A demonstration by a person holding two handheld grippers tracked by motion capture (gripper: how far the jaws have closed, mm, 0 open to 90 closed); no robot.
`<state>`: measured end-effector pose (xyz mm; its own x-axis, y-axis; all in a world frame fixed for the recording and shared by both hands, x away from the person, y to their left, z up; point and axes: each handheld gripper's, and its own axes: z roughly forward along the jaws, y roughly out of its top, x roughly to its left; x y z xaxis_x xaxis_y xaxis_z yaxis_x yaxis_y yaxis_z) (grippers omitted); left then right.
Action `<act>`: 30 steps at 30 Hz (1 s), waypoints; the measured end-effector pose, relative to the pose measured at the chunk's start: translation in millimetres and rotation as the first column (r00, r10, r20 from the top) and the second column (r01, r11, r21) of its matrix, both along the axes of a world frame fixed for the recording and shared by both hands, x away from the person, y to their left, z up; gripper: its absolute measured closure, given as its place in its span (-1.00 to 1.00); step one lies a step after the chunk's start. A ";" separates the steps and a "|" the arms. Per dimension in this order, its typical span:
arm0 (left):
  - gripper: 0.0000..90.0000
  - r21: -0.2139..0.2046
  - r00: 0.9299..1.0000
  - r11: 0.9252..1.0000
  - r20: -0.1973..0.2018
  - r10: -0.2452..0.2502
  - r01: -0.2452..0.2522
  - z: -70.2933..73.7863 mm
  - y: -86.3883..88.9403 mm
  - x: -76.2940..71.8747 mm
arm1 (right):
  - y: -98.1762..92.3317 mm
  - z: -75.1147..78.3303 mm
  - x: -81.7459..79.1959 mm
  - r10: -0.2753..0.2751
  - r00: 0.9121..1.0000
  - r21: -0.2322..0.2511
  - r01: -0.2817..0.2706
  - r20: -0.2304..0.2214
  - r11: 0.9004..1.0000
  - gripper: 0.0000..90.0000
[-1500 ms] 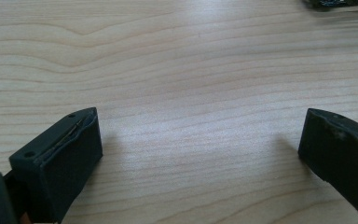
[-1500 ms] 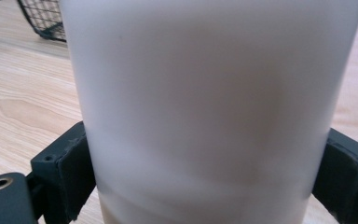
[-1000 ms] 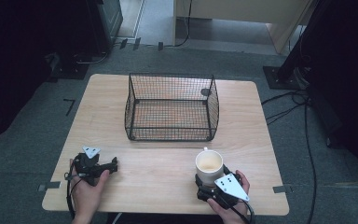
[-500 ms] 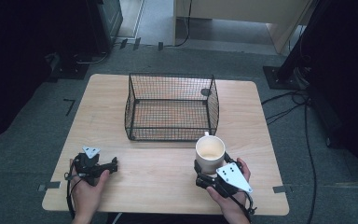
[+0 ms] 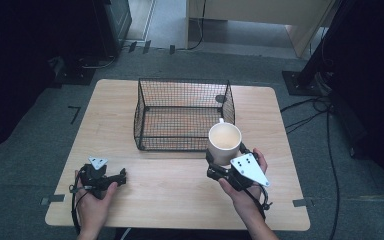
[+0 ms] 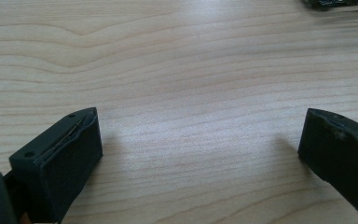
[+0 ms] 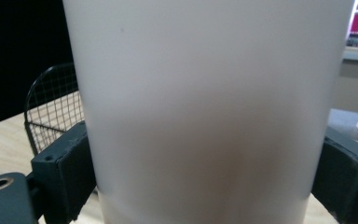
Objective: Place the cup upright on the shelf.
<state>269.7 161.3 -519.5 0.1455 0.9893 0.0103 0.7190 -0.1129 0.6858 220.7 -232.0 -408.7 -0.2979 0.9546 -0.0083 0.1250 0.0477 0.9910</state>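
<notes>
A white mug (image 5: 225, 141) (image 7: 205, 107) is held upright above the table's front right, just in front of the wire basket's near right corner. My right gripper (image 5: 227, 159) (image 7: 205, 177) is shut on the mug, one jaw on each side of its lower body. The handle points away, toward the basket. The black wire basket (image 5: 185, 80) (image 7: 51, 107) stands at the middle back of the wooden table (image 5: 170, 190). My left gripper (image 5: 116, 176) (image 6: 200, 149) rests low at the front left, open, with bare wood between its jaws.
A small dark round object (image 5: 220, 98) sits at the basket's far right corner. Cables (image 5: 310, 117) trail over the floor on the right, beside a black stand base (image 5: 300, 82). Grey floor surrounds the table.
My right gripper has lifted the mug and carried it forward toward the basket's near right corner. The left gripper has stayed where it was.
</notes>
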 end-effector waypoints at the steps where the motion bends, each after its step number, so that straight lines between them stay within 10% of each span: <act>1: -1.00 0.001 1.000 1.000 0.000 -0.001 0.001 0.0 0.1 0.0 | 2.0 2.5 3.8 -0.001 1.000 -0.008 0.001 0.004 1.000 -0.84; 30: -1.00 -0.002 1.000 1.000 -0.002 -0.015 0.015 0.0 -0.7 -0.9 | 42.2 36.2 126.0 -0.002 1.000 0.012 0.002 0.021 1.000 -0.84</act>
